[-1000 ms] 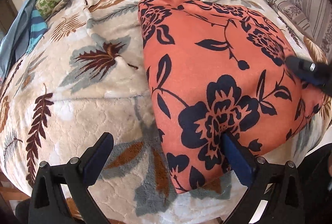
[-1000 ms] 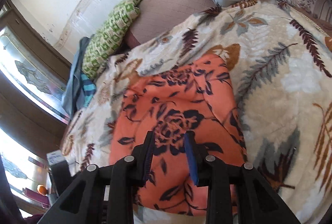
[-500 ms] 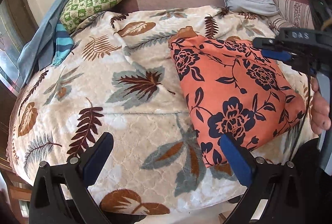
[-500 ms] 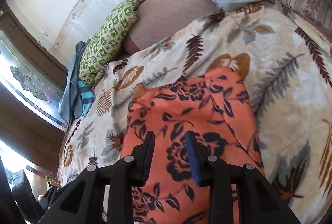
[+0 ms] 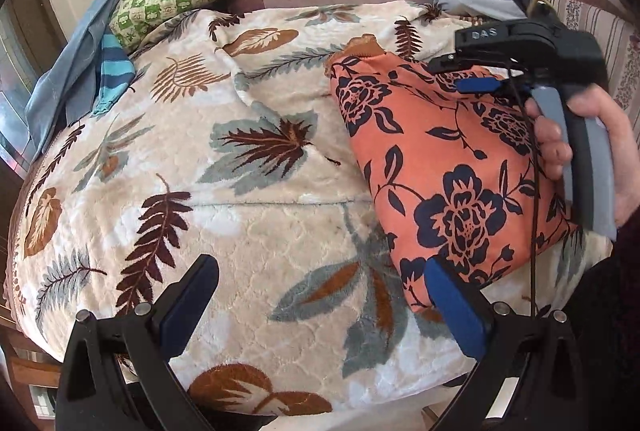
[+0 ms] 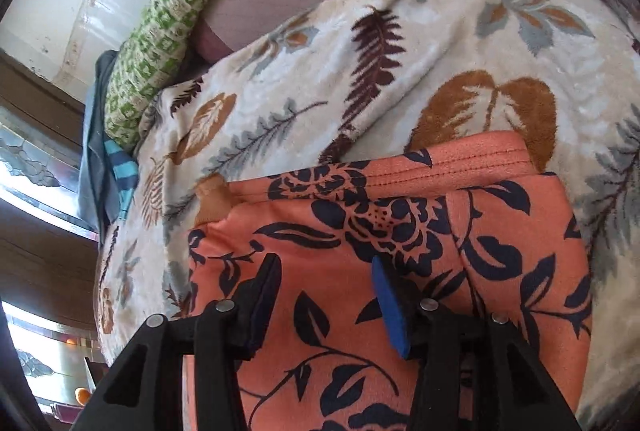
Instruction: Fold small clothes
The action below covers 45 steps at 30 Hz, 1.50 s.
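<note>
As both grippers pull back | left gripper (image 5: 320, 305) fingers spread wide, right gripper (image 6: 324, 295) now parted, empty | orange floral garment (image 5: 448, 167) lies folded on bed blanket (image 5: 240, 215) | fold looks finished

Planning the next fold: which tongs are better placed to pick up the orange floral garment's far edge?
Probably right. The right tongs hang open directly over the orange floral garment, pointing at its stitched far edge. The left tongs are open mostly over the leaf-print blanket.
</note>
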Tool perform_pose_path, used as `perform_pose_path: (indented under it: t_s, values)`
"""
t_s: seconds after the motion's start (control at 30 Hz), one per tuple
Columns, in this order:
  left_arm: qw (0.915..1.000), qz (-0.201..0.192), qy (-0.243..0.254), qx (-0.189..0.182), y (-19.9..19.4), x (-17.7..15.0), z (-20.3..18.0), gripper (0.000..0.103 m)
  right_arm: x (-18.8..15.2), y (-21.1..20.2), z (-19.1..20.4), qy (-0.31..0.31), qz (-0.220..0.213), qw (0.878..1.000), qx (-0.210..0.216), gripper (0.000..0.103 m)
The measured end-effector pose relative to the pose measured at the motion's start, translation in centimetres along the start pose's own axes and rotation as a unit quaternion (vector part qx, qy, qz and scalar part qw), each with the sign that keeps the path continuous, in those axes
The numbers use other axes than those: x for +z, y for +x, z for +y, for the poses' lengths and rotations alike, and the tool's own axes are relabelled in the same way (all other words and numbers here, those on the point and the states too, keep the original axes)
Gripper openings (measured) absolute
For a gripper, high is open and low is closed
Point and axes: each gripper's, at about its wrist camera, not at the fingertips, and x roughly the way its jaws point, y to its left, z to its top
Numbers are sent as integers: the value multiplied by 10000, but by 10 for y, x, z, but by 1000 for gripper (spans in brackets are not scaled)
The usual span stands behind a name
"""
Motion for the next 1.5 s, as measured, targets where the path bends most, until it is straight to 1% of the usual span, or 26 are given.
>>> perform_pose_path:
  t_s: [0.07, 0.17, 0.23, 0.27, 0.3, 0.33, 0.4, 0.43, 0.47, 0.5, 0.53, 0.63, 0.7, 0.8, 0.93, 1.03, 1.13, 1.3, 1.4, 1.5]
  values:
    - [9998, -93, -192, -48, 0, 6, 5, 103, -11, -17, 11, -304, -182, 9993, 117, 51]
    - [9988, -204, -428, -86, 0, 12, 12, 103, -32, -36, 26, -589, -288, 9960, 603, 51]
    - [9984, -220, -507, -112, 1, 14, 13, 103, -46, -34, 37, -731, -127, 9933, 885, 54]
    - [9983, -210, -523, -118, 2, 15, 13, 103, -52, -26, 42, -775, 75, 9927, 925, 55]
    - [9983, -200, -527, -119, 3, 15, 12, 103, -60, -14, 44, -791, 344, 9928, 837, 56]
    - [9984, -192, -526, -121, 3, 15, 12, 103, -67, -3, 46, -847, 495, 9932, 618, 56]
    - [9984, -164, -523, -125, 4, 14, 11, 103, -72, -2, 53, -1101, 393, 9922, 438, 56]
    - [9984, -149, -521, -132, 4, 14, 11, 103, -70, -7, 53, -1096, 401, 9921, 471, 56]
    - [9985, -139, -519, -132, 5, 14, 12, 103, -68, -14, 50, -1021, 392, 9921, 612, 56]
    - [9985, -136, -522, -111, 5, 15, 12, 103, -63, -22, 45, -914, 307, 9922, 794, 56]
    - [9984, -141, -538, -84, 5, 17, 14, 103, -59, -32, 39, -807, 150, 9929, 865, 56]
    - [9976, -171, -660, -71, 6, 24, 17, 103, -41, -68, 5, -284, -407, 9951, 853, 56]
    - [9971, -185, -734, -73, 8, 32, 18, 103, -32, -89, -25, 177, -654, 9940, 854, 58]
    - [9965, -224, -805, -32, 15, 45, 13, 103, -24, -113, -71, 816, -952, 9901, 636, 59]
    - [9963, -206, -835, -68, 25, 64, -3, 103, -24, -133, -123, 1483, -1077, 9815, 561, 59]
    - [9968, -297, -748, 12, 28, 76, -19, 103, -25, -138, -145, 1796, -1016, 9759, 713, 59]
    - [9977, -412, -526, 141, 27, 81, -36, 103, -25, -137, -150, 1859, -958, 9744, 823, 59]
    - [9983, -500, -144, 252, 25, 83, -57, 103, -26, -136, -131, 1490, -899, 9799, 970, 59]
    - [9983, -516, -46, 279, 24, 82, -60, 103, -26, -131, -116, 1250, -821, 9837, 999, 59]
    - [9982, -512, -74, 297, 25, 81, -59, 103, -27, -123, -103, 1036, -709, 9863, 1070, 59]
